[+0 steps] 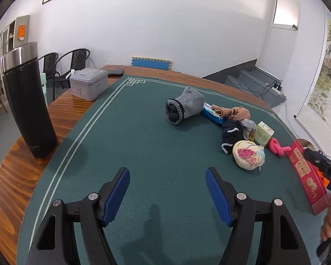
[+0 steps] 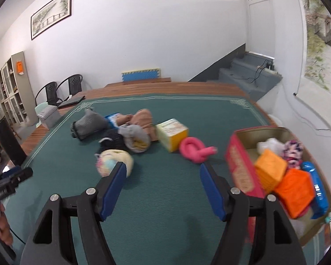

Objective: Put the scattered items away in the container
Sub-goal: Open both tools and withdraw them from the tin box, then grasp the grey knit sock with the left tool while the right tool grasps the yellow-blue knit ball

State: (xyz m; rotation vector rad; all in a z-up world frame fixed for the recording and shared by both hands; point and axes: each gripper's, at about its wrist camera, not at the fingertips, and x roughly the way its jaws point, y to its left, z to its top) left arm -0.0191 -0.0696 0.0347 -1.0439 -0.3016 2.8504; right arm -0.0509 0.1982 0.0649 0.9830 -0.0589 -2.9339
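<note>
**So, red tin partly filled, pile waiting on the mat**

Basically the red tin (image 2: 242, 165) sits at the right edge of the green mat (image 2: 165, 198), gold inside, already holding 2 orange blocks (image 2: 284, 176), a blue packet (image 2: 317, 190) and a fuzzy purple-white bundle (image 2: 294, 150). Left of it lie a knotted pink foam tube (image 2: 194, 150), a yellow-green carton (image 2: 172, 133), rolled socks (image 2: 134, 137) and a pastel yarn-like ball (image 2: 114, 161). Left gripper (image 1: 167, 190) and right gripper (image 2: 161, 185) both hang over bare mat, jaws spread, nothing between them.

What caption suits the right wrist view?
Open tongs hover over green mat, scattered items left, red tin right.
</note>
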